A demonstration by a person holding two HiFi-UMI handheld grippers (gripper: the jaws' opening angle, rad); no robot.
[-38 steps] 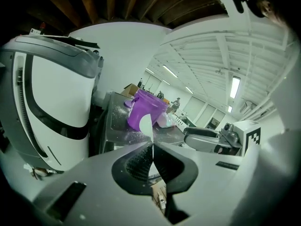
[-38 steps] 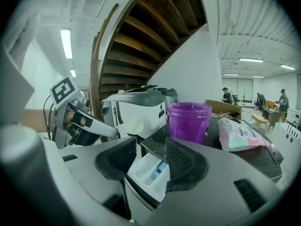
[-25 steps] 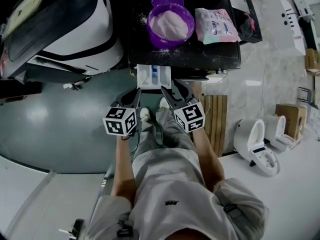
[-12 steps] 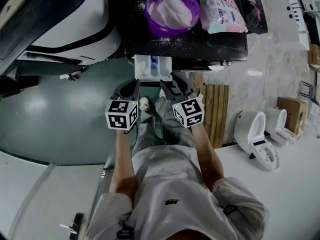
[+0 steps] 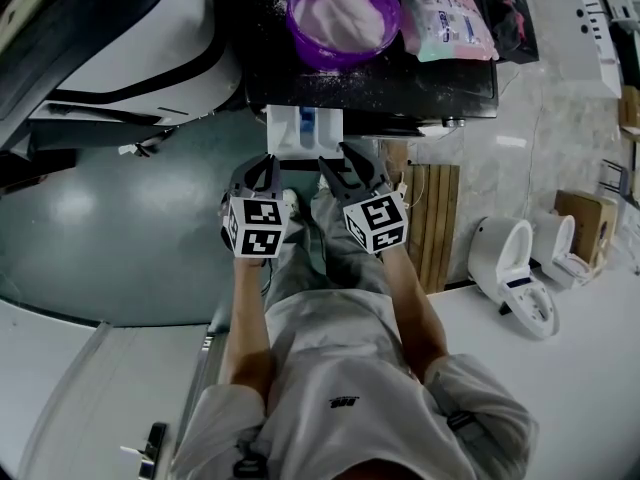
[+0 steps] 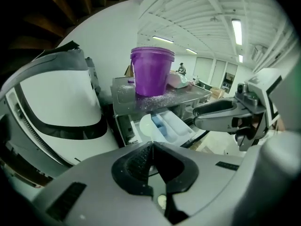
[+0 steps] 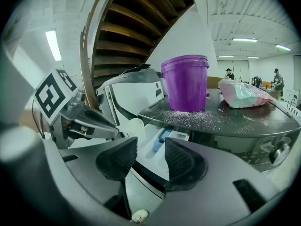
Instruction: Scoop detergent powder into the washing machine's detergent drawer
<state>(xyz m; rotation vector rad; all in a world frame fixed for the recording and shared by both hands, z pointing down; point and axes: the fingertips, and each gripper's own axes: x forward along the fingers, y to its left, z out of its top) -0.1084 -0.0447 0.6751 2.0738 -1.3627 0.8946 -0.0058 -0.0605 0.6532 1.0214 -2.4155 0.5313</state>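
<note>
The purple bucket (image 5: 340, 13) of white powder stands on the dark washing machine top (image 5: 400, 88); spilled grains lie around it. Below it the white detergent drawer (image 5: 305, 130) is pulled out, with a blue insert. My left gripper (image 5: 266, 163) is just before the drawer's left side, shut on the thin handle of a white scoop (image 6: 146, 124), whose round bowl hovers at the drawer (image 6: 171, 126). My right gripper (image 5: 335, 160) sits beside it at the drawer's right, open with nothing between its fingers (image 7: 150, 149). The right gripper view shows the scoop (image 7: 134, 125) and bucket (image 7: 185, 83).
A pink and white detergent bag (image 5: 448, 20) lies right of the bucket. A white machine with a raised lid (image 5: 110, 38) stands to the left. A wooden pallet (image 5: 428, 228), white toilets (image 5: 510, 278) and a cardboard box (image 5: 580, 233) are on the floor at right.
My left gripper has shifted right and turned, closing in on the drawer's front. The right gripper has barely moved. The head view has tilted slightly, sliding the bucket upward.
</note>
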